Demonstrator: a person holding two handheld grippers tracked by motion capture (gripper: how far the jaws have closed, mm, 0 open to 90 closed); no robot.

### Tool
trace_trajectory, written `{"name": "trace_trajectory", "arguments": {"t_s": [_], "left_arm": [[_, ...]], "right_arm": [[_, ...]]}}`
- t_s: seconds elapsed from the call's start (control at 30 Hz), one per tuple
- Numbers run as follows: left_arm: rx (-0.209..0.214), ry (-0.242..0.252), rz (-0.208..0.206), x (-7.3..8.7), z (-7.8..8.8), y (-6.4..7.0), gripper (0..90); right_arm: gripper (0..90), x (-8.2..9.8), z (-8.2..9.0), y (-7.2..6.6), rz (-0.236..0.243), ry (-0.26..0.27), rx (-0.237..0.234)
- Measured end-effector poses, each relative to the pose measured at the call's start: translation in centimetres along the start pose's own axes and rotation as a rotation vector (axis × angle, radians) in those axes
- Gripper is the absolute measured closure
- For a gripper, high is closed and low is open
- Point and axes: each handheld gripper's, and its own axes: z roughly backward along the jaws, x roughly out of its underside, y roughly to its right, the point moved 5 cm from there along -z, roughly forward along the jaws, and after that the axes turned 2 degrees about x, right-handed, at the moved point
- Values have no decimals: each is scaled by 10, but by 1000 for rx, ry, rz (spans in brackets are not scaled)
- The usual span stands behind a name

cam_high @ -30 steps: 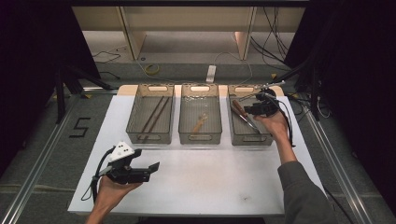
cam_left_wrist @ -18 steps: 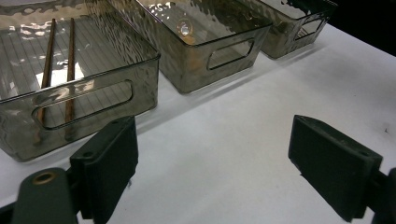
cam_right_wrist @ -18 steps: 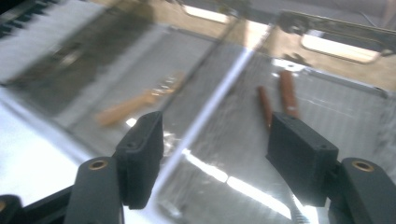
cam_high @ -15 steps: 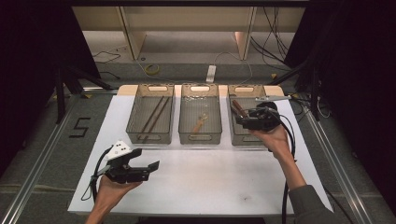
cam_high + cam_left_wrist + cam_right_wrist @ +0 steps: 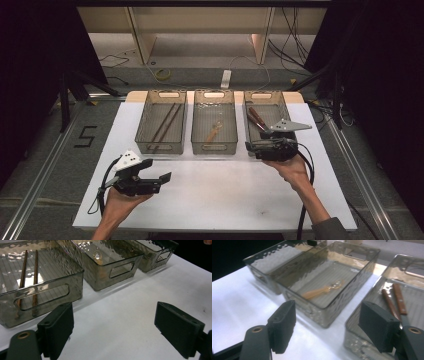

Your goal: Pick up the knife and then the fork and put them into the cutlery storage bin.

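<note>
Glossy dimpled clear-plastic bins point(image 5: 100, 272)

The high view looked forward and down from above the table's near edge. Both gripper views sat low and close (one per hand), sharing the middle bin point(image 5: 110, 267) point(image 5: 329, 287) point(image 5: 214, 125).

Three clear bins stand in a row at the far side of the white table point(image 5: 210, 195). My right gripper point(image 5: 252, 145) hovers at the near end of the right bin point(image 5: 264, 117), jaws apart with nothing between them after just opening; two brown-handled knives point(image 5: 255, 119) lie inside that bin. My left gripper point(image 5: 162, 180) rests low near the table's front edge, well apart from the bins. Chopsticks point(image 5: 165, 122) lie in the left bin point(image 5: 161, 122), a pale utensil point(image 5: 214, 132) in the middle bin point(image 5: 214, 122).
</note>
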Motion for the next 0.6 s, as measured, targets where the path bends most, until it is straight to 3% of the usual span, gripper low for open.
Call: {"name": "trace_trajectory", "arguments": {"t_s": [0.17, 0.27, 0.6], "left_arm": [[11, 10, 15, -1, 0, -1, 154], [12, 7, -1, 0, 0, 0, 154], [39, 20, -6, 0, 0, 3, 154]], "right_arm": [[291, 11, 6, -9, 2, 21, -48], [290, 16, 8, -13, -19, 34, -79], [281, 31, 29, -23, -15, 114, -87]]}}
